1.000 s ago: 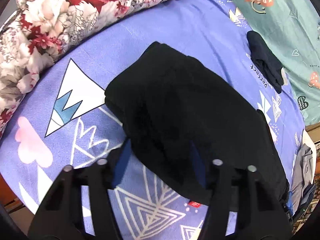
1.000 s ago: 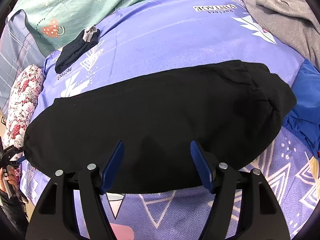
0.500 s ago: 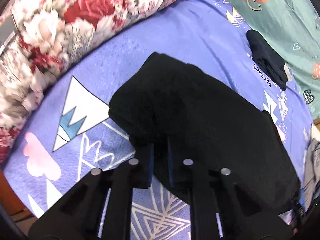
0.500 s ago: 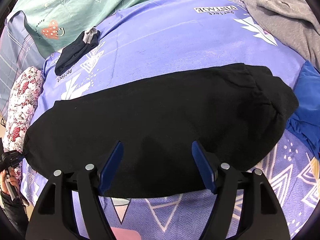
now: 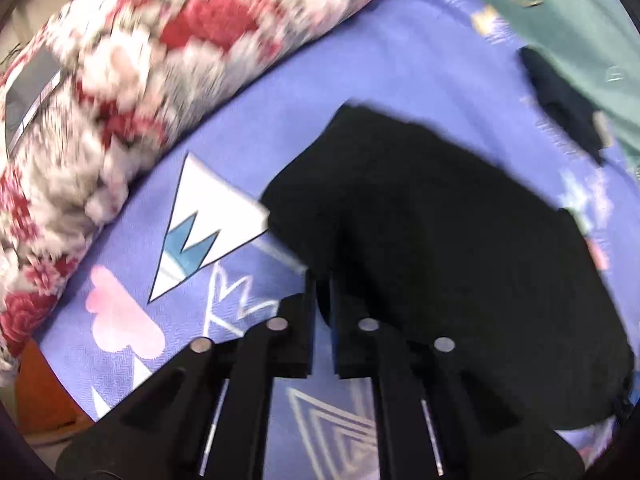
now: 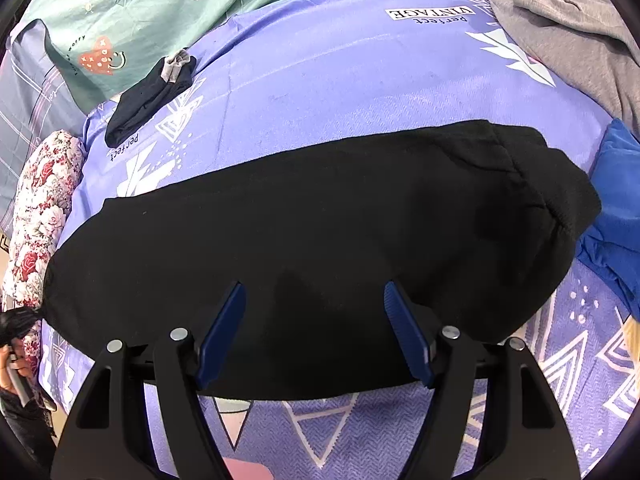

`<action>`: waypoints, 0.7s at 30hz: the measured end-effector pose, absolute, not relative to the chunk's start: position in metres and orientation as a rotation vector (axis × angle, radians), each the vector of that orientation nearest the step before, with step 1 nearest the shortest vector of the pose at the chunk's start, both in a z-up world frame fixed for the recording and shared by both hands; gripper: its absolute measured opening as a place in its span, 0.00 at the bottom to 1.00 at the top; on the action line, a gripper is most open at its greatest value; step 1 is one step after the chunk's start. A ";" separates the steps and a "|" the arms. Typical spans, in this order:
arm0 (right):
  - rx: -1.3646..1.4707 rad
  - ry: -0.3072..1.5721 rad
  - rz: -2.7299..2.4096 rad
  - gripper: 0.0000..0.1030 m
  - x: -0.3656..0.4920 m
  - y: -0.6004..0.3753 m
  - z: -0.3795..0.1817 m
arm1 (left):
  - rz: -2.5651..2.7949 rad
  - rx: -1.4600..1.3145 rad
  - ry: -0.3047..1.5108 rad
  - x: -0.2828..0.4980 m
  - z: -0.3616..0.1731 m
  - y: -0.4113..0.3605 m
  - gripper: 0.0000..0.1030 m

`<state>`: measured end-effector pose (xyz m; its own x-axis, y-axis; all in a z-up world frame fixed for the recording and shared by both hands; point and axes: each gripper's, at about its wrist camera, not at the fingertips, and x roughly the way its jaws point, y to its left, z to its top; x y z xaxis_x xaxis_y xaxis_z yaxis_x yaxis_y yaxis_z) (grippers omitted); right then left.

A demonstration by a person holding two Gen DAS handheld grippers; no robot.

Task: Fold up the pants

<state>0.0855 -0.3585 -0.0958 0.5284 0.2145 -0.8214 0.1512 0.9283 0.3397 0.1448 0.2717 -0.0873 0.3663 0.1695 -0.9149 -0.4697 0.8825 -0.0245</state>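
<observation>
Black pants [image 6: 312,216] lie folded lengthwise across a purple patterned bedsheet [image 6: 360,80]. In the left wrist view the pants [image 5: 440,240] fill the right half, blurred by motion. My left gripper [image 5: 323,284] is shut on the near edge of the pants at one end. My right gripper [image 6: 312,300] is open, its blue pads hovering over the pants' near edge, holding nothing.
A floral pillow [image 5: 140,80] lies along the bed's left side. A small dark garment [image 6: 148,100] lies at the far edge by a green sheet [image 6: 140,12]. A grey garment [image 6: 568,32] and a blue one [image 6: 616,208] lie at the right.
My left gripper closed on the pants' edge and is moving, blurring its view. The right gripper stayed open and nearly still.
</observation>
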 end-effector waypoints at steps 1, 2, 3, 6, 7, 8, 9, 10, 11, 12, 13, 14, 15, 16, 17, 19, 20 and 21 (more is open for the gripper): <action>0.397 1.021 0.039 0.70 0.085 -0.359 -0.095 | 0.441 -0.305 1.136 0.145 -0.092 0.274 0.27; 0.399 1.021 0.034 0.70 0.085 -0.361 -0.095 | 0.474 -0.295 1.133 0.143 -0.093 0.276 0.40; 0.400 1.021 0.029 0.70 0.084 -0.362 -0.094 | 0.495 -0.280 1.123 0.142 -0.091 0.277 0.44; 0.402 1.017 0.016 0.70 0.081 -0.366 -0.092 | 0.522 -0.245 1.075 0.136 -0.076 0.275 0.52; 0.403 1.013 0.010 0.70 0.079 -0.368 -0.091 | 0.522 -0.240 1.058 0.134 -0.069 0.273 0.54; 0.405 1.006 0.004 0.70 0.078 -0.371 -0.089 | 0.521 -0.233 1.035 0.131 -0.060 0.271 0.55; 0.410 0.996 -0.006 0.70 0.075 -0.374 -0.086 | 0.517 -0.231 1.014 0.129 -0.052 0.266 0.56; 0.415 0.986 -0.018 0.71 0.073 -0.378 -0.084 | 0.506 -0.231 0.988 0.127 -0.044 0.262 0.59; 0.426 0.971 -0.036 0.75 0.069 -0.384 -0.081 | 0.481 -0.236 0.957 0.124 -0.035 0.254 0.64; 0.439 0.958 -0.045 0.76 0.067 -0.388 -0.079 | 0.454 -0.241 0.939 0.125 -0.030 0.247 0.67; 0.453 0.947 -0.046 0.76 0.065 -0.391 -0.077 | 0.418 -0.244 0.927 0.125 -0.027 0.238 0.70; 0.464 0.938 -0.038 0.76 0.063 -0.393 -0.076 | 0.365 -0.236 0.922 0.127 -0.024 0.225 0.71; 0.474 0.931 -0.014 0.76 0.063 -0.393 -0.075 | 0.309 -0.225 0.922 0.131 -0.025 0.210 0.72; 0.483 0.933 0.017 0.75 0.063 -0.391 -0.076 | 0.270 -0.217 0.923 0.132 -0.028 0.199 0.75; 0.507 0.941 0.082 0.67 0.066 -0.387 -0.078 | 0.220 -0.203 0.930 0.137 -0.032 0.183 0.75; 0.566 0.984 0.204 0.56 0.072 -0.380 -0.087 | 0.157 -0.169 0.967 0.146 -0.047 0.154 0.75; 0.595 1.024 0.252 0.56 0.076 -0.377 -0.094 | 0.138 -0.163 0.987 0.149 -0.054 0.145 0.75; 0.617 1.085 0.287 0.56 0.080 -0.375 -0.105 | 0.121 -0.162 1.022 0.152 -0.065 0.137 0.75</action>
<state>0.0799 -0.3750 -0.1047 0.4516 0.5066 -0.7345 0.0766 0.7982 0.5976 0.1524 0.1365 -0.0650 0.5167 0.0246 -0.8558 -0.1756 0.9814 -0.0778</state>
